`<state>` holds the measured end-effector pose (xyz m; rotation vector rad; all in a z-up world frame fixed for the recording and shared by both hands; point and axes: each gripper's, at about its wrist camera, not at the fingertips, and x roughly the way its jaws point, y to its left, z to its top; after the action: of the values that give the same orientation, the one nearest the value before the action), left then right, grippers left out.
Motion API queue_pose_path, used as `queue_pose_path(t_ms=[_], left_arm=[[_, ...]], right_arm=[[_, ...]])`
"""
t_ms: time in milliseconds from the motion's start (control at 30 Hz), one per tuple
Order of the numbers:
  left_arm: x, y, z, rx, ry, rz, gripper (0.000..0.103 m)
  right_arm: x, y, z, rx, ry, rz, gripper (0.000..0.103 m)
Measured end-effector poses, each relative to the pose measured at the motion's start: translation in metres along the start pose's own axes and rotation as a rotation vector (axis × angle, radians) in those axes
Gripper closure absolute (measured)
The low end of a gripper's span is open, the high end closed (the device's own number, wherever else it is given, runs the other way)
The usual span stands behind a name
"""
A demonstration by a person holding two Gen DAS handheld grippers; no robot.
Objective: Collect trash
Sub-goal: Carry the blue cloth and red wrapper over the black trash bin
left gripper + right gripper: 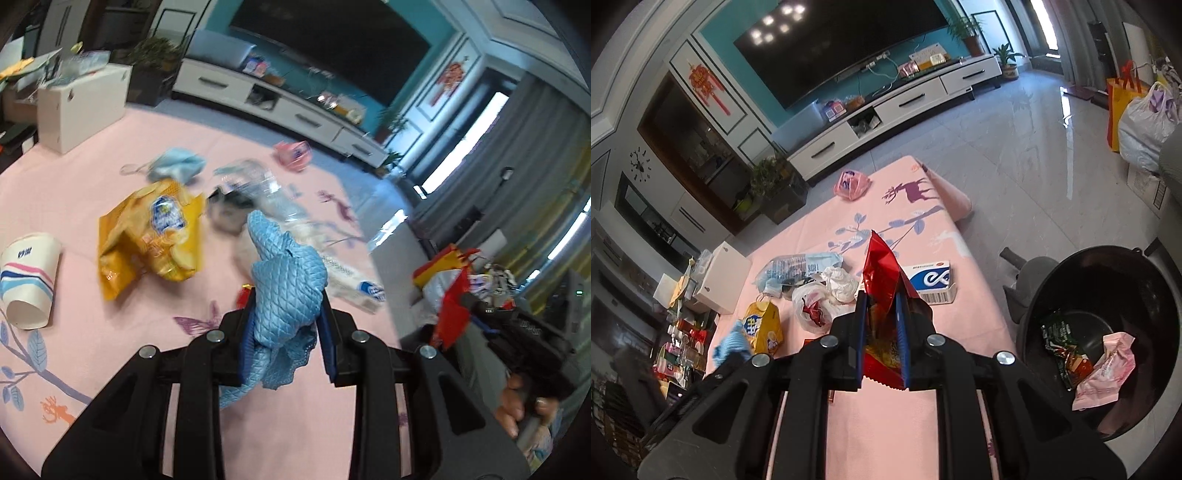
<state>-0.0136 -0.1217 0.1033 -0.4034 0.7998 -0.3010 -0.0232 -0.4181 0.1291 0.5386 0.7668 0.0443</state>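
Quilted blue cloth (286, 291), soft and limp, pinched in left gripper (286, 314) above pink patterned tablecloth (897, 413); crinkly red foil wrapper (884, 284) — light, slippery — clamped in right gripper (881, 328). Nearby: yellow chip bag (155, 236), white paper cup (27, 280), blue-white carton (932, 282). Black bin (1049, 295) beside table, approach unobstructed.

Both views are lit by bright daylight, admitted through the windows (495, 136) at the far side of the room. The left wrist view is smeared by motion blur, most strongly over the litter at its centre. The right wrist view is rendered sharp. Window glare is thrown across the polished floor (1067, 122), and ceiling lamps are mirrored in the television screen (827, 44). Straight lines are bowed by fisheye distortion, and the corners are darkened.
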Motion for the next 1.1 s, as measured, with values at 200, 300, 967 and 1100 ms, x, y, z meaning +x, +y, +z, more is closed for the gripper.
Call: queue_pose_path(t_ms=[200,300,967,1100], left_arm=[[-0.025,-0.028,0.000,0.048,-0.032,-0.070,0.073],[-0.032,-0.040,-0.002,0.067,-0.037,-0.098,0.073],[0.024,-0.151,-0.031,0.272,0.077,-0.272,0.072],[0.041,-0.177,-0.045,0.316,0.111,-0.293,0.072]], right_arm=[[-0.018,-0.006,0.001,0.010,-0.052,-0.026,0.087],[-0.027,-0.009,0.001,0.016,-0.077,-0.036,0.087],[-0.078,-0.087,-0.001,0.173,-0.195,-0.169,0.087],[-0.083,-0.105,-0.003,0.212,-0.201,-0.198,0.087]])
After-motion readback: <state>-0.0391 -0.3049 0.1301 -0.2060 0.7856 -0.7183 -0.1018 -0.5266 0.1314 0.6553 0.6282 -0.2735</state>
